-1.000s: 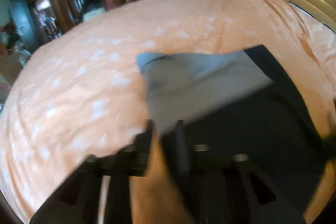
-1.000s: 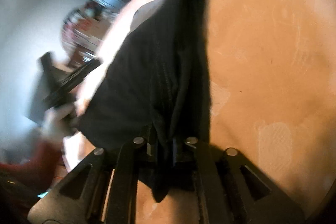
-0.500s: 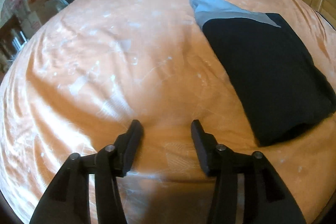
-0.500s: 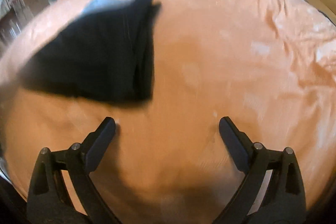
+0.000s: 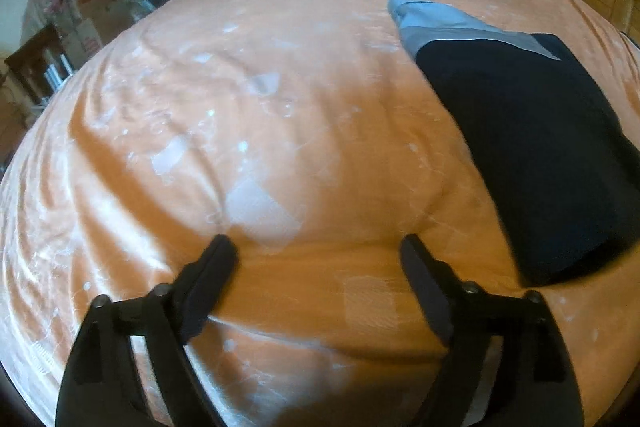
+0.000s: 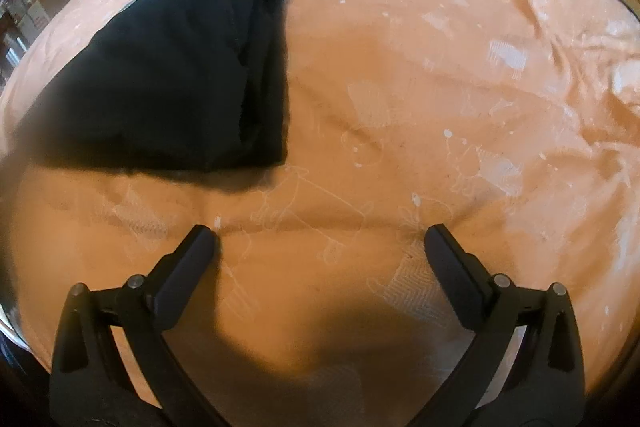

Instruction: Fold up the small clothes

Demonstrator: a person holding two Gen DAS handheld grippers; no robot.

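A folded black fabric garment with a grey-blue band at one end (image 5: pixel 536 155) lay flat on the orange patterned bedspread (image 5: pixel 280 115). Its long axis ran away from the cameras, the grey-blue end pointing to the far side of the bed and the folded black edge nearest. In the left wrist view it sat to the right of the left gripper (image 5: pixel 318 255); in the right wrist view it sat up and left of the right gripper (image 6: pixel 320 243). Both grippers hung above bare bedspread, jaws spread wide, holding nothing.
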